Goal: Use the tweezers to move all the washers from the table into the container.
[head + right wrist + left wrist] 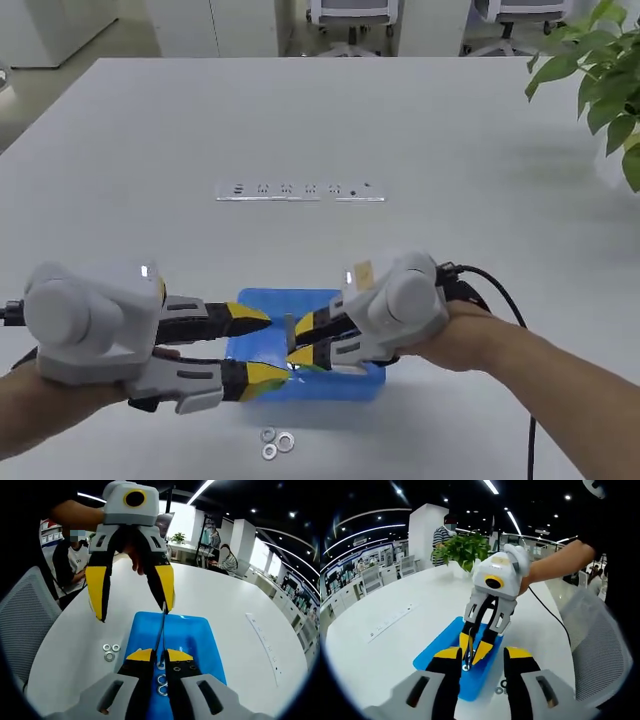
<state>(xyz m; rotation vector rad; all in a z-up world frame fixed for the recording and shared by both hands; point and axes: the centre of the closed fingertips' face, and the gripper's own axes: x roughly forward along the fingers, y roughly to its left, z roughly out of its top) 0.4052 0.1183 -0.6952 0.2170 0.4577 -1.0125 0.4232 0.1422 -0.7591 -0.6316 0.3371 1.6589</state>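
While the right tool (pixel 160 656) pinches the tweezers (pixel 161 625) over the blue tray (pixel 197 640), the left tool (pixel 135 612) stands wide, three washers (pixel 110 651) lying on the surface (pixel 225 595) nearby.

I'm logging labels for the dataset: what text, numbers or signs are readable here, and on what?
Nothing reads clearly.
Power strip: small markings, too small to read.
Blue container, tweezers in the right tongs: no text seen.
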